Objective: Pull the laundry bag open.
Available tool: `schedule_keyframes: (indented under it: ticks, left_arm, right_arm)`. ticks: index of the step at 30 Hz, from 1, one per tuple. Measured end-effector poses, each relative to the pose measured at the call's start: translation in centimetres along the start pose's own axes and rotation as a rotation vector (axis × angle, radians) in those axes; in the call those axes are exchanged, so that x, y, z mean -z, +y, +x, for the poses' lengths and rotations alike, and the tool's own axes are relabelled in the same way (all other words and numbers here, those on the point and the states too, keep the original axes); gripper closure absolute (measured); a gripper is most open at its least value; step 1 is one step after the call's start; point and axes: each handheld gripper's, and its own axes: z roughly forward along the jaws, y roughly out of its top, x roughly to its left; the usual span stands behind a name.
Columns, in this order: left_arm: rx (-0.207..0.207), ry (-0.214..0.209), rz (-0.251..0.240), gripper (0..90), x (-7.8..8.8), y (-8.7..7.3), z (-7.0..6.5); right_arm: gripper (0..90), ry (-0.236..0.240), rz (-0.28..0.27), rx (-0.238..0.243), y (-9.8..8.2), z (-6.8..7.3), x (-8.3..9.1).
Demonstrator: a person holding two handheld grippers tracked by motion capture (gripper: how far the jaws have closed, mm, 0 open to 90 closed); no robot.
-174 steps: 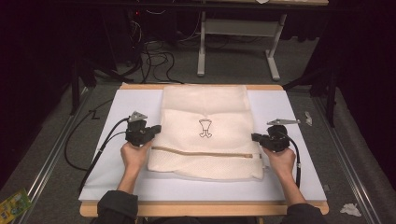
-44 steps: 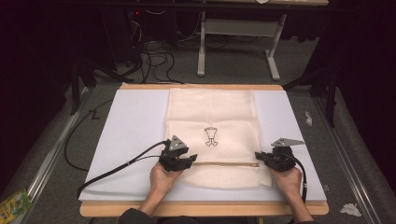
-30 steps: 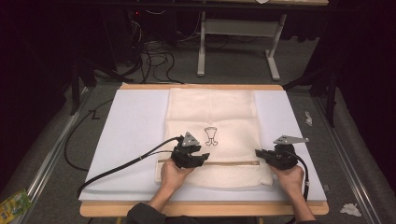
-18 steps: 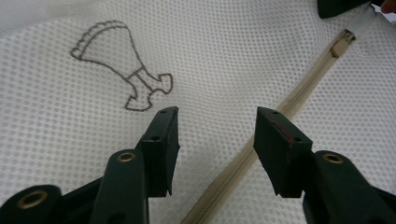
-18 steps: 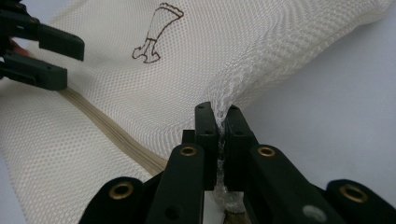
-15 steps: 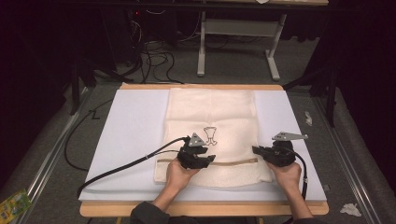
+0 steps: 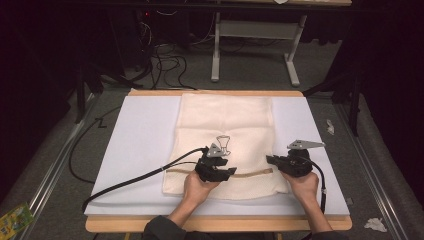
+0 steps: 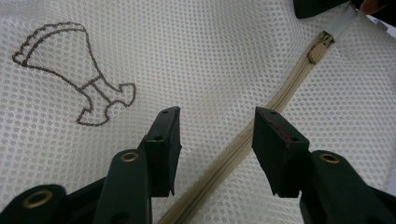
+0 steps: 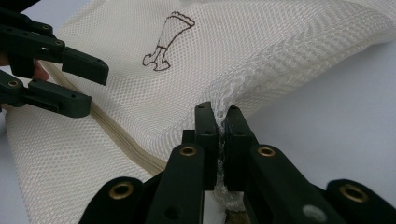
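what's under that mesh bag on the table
The mesh bag lies flat on a pale blue mat, which covers a wooden table. Whatever lies directly beneath the bag, or inside it, is hidden.

Left hand-held gripper point(image 7: 226, 172) jaws apart; right hand-held gripper point(image 7: 272, 160) jaws clamped.

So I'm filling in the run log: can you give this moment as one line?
scene: mesh laundry bag flat on table | right gripper: shut on bag's edge | left gripper: open over zipper, nothing gripped | slider: untouched
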Motion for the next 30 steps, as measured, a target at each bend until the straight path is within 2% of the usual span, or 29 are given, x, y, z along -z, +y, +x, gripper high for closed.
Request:
schedule_keyframes:
  ticks: [4, 8, 11, 17, 22, 25, 28, 30]
  left_arm:
    - [-0.035, -0.006, 0.011, 51.3, -0.5, 0.5, -0.8]
    - [-0.028, -0.020, 0.008, 51.5, -1.0, 0.9, -1.3]
    - [-0.036, -0.028, -0.015, 55.5, -1.2, 1.1, -1.7]
    - [-0.066, -0.040, -0.008, 61.0, -1.8, 2.1, -2.7]
    - [-0.029, -0.061, -0.026, 61.5, -2.3, 2.4, -2.9]
    - [-0.050, -0.048, -0.033, 61.0, -2.5, 2.4, -3.5]
    - [-0.062, -0.055, -0.033, 61.0, -3.1, 2.4, -4.3]
    - [-0.050, -0.077, -0.029, 61.0, -3.5, 2.4, -4.6]
  right_arm:
    - [88.1, 0.004, -0.002, 0.002, 0.1, 0.2, 0.0]
    - [88.1, 0.007, 0.000, 0.003, 0.2, 0.3, -0.2]
    - [88.1, 0.007, 0.002, 0.002, 0.1, 0.3, -0.3]
    - [88.1, 0.003, 0.001, 0.001, 0.0, 0.2, -0.1]
    - [88.1, 0.011, -0.008, -0.002, 0.0, 0.2, 0.0]
    - [88.1, 0.010, -0.012, -0.005, 0.1, 0.1, 0.1]
    - [88.1, 0.012, -0.013, -0.012, 0.0, 0.0, 0.1]
    - [88.1, 0.013, -0.019, -0.010, 0.1, 0.0, 0.1]
